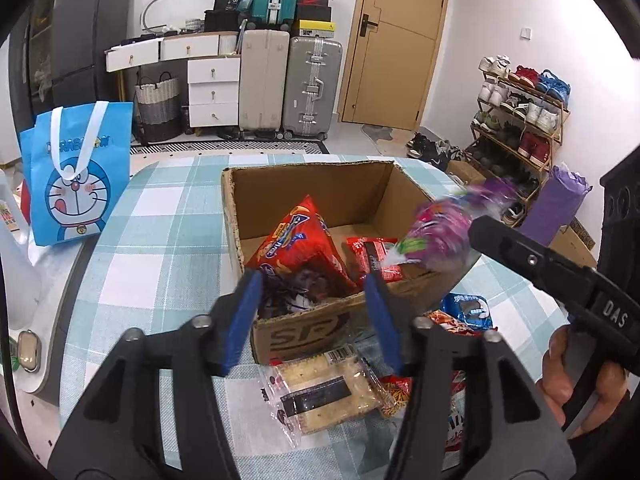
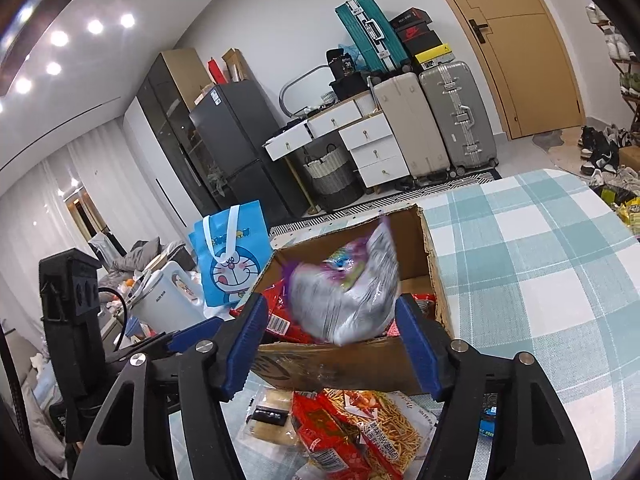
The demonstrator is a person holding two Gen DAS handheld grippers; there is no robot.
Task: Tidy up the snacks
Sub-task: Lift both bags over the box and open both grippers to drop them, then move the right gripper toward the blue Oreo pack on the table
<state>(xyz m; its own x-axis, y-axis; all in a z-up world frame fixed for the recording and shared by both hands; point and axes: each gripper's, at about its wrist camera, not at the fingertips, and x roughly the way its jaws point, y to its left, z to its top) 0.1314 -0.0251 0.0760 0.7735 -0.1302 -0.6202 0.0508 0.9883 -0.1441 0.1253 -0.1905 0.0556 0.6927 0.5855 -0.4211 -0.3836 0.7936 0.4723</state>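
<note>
An open cardboard box [image 1: 312,184] stands on the checked tablecloth. A red snack bag [image 1: 296,240] leans upright inside it, next to a flat red packet [image 1: 372,256]. My left gripper [image 1: 313,280] hovers open at the box's near wall, its pads clear of the red bag. A purple and silver snack bag [image 2: 344,292], blurred, hangs over the box [image 2: 424,240] between the fingers of my right gripper [image 2: 332,304], which is open, with a gap at the left pad. The same bag [image 1: 440,228] shows over the box's right corner in the left wrist view.
In front of the box lie a clear cracker packet [image 1: 324,388], red and yellow stick-snack bags [image 2: 360,428] and a blue packet [image 1: 468,308]. A blue cartoon tote [image 1: 76,176] stands at the table's left, near a white kettle [image 2: 168,300]. A hand [image 1: 576,384] grips the right tool.
</note>
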